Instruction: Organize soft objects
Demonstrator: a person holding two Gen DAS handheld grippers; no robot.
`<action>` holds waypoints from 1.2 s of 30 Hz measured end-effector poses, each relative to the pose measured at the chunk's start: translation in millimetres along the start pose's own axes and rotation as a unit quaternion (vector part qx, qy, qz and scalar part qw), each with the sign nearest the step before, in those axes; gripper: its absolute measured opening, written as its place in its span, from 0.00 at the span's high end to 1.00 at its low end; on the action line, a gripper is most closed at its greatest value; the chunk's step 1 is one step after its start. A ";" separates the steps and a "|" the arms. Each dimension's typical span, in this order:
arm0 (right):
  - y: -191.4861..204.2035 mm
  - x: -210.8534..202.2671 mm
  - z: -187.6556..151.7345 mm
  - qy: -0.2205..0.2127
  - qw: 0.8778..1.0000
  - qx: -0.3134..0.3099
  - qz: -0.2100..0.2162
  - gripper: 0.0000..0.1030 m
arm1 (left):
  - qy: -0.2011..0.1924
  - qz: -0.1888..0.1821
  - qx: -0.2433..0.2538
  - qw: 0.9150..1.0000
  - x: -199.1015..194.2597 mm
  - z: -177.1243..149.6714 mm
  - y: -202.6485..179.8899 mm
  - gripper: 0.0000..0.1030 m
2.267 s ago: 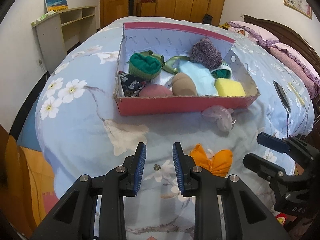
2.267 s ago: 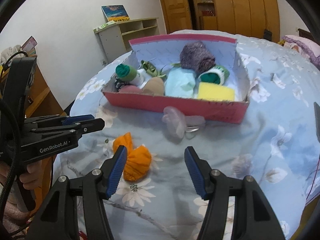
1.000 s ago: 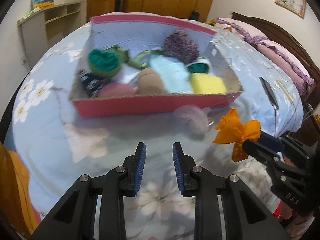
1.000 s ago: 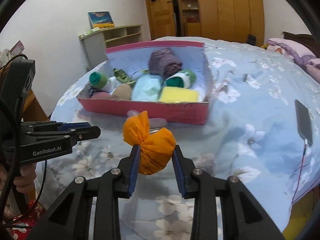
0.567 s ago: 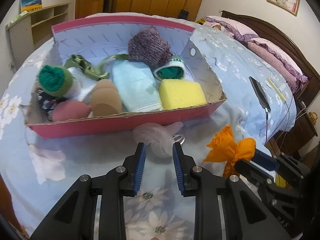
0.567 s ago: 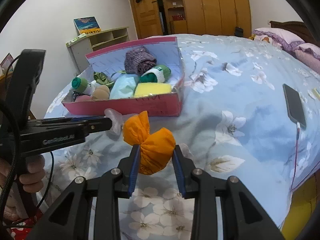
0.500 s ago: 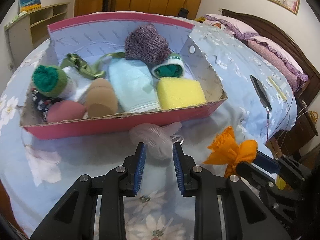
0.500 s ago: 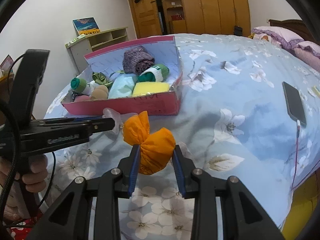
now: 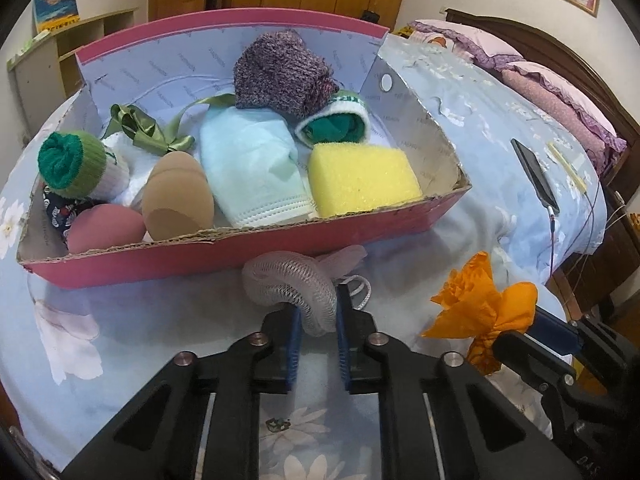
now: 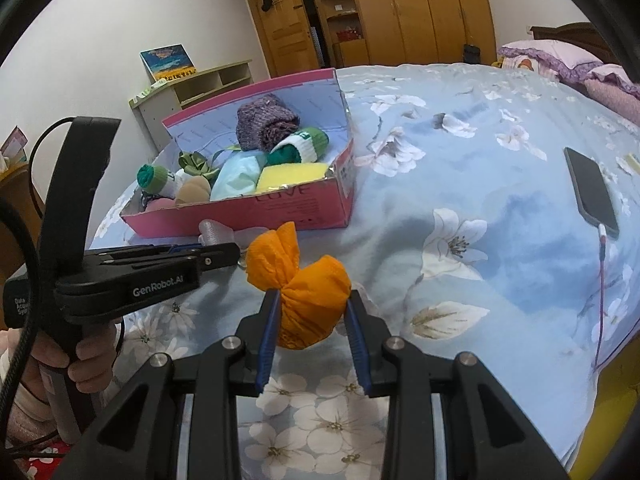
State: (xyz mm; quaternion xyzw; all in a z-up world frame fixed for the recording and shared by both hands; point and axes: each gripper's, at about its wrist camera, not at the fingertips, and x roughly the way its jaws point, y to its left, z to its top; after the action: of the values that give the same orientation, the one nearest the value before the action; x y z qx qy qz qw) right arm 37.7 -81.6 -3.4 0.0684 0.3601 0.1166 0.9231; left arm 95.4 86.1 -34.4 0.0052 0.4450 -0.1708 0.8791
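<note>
My right gripper point(image 10: 311, 322) clamped on orange bundle point(image 10: 308, 300), held above bedspread point(image 10: 500, 216), pink box point(image 10: 256, 208) at 11 o'clock from it. My left gripper point(image 9: 317, 322) nearly closed, pads pinching pale mesh puff point(image 9: 292, 284) just outside box's near wall. In box point(image 9: 192, 256): yellow sponge point(image 9: 360, 178), blue cloth point(image 9: 252, 168), purple knit point(image 9: 280, 76), green sock rolls, two egg-shaped sponges. Phone point(image 10: 590, 192) at 2 o'clock, well apart.

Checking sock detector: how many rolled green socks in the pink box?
2. One rolled green sock at the left end of the pink box, one right of centre, behind the yellow sponge. Others may be buried.
</note>
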 end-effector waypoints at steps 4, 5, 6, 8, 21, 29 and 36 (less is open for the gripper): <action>0.6 -1.4 0.0 -0.002 1.000 0.001 0.001 0.67 | -0.007 -0.006 0.000 1.000 -6.3 -1.4 2.4 0.92; 1.1 -2.2 0.3 -0.003 1.000 0.001 0.002 0.67 | -0.009 -0.008 0.001 1.000 -8.7 -2.0 3.3 0.92; 1.3 -3.0 0.6 -0.004 1.000 0.000 0.002 0.67 | -0.012 -0.010 0.001 1.000 -11.9 -3.2 4.3 0.93; 3.0 -5.0 1.5 -0.007 1.000 -0.001 0.002 0.67 | -0.018 -0.015 0.003 1.000 -19.2 -5.1 5.4 0.93; 19.9 -16.9 8.7 -0.021 1.000 -0.011 0.009 0.67 | -0.069 -0.024 0.003 0.997 -73.0 -13.2 18.9 0.94; 34.0 -17.2 21.7 -0.029 0.999 -0.028 0.002 0.67 | -0.092 0.003 0.003 0.996 -85.0 -7.8 28.3 0.94; 42.0 -10.3 43.6 -0.037 0.999 -0.038 -0.005 0.67 | -0.112 0.030 0.014 0.993 -91.6 6.2 34.2 0.94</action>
State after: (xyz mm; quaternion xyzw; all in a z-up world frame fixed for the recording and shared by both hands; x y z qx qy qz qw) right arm 53.0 -45.7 44.0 0.0356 0.3210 0.1231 0.9384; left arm 60.7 144.4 36.3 0.0117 0.3413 -0.1499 0.9279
